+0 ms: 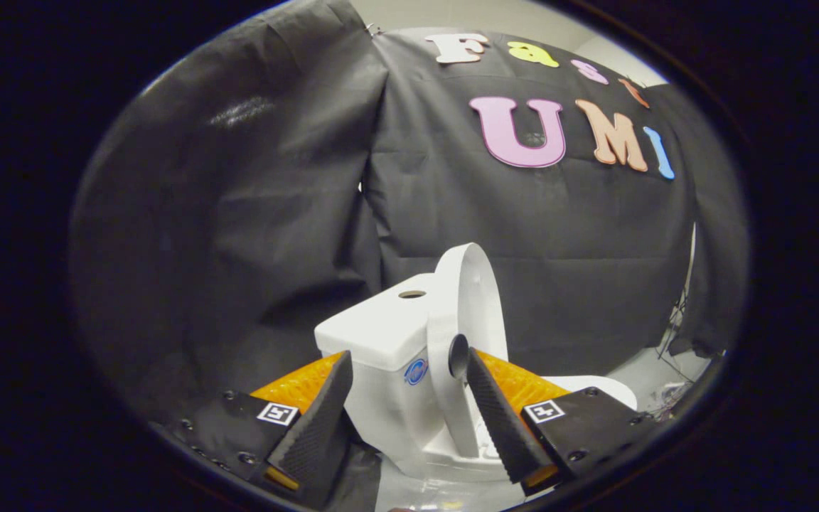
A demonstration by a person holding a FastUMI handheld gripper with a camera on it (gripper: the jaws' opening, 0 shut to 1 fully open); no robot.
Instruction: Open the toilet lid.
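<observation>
A small white toilet [381,398] stands just ahead of my fingers, seen from its side. Its tank [375,328] has a round hole on top. The white lid [468,299] stands raised, nearly upright, leaning against the tank. The bowl's rim [605,387] peeks out beyond my right finger. My gripper [406,366] is open, its black ribbed fingers [502,419] set wide to either side of the tank and lid. The right fingertip is close beside the lid's edge; I cannot tell whether it touches. Nothing is pressed between the fingers.
Black cloth walls [239,235] close in behind and to the left of the toilet. A pale floor [648,373] with tangled cables [672,334] shows at the right. The toilet's base [445,469] sits on a light surface.
</observation>
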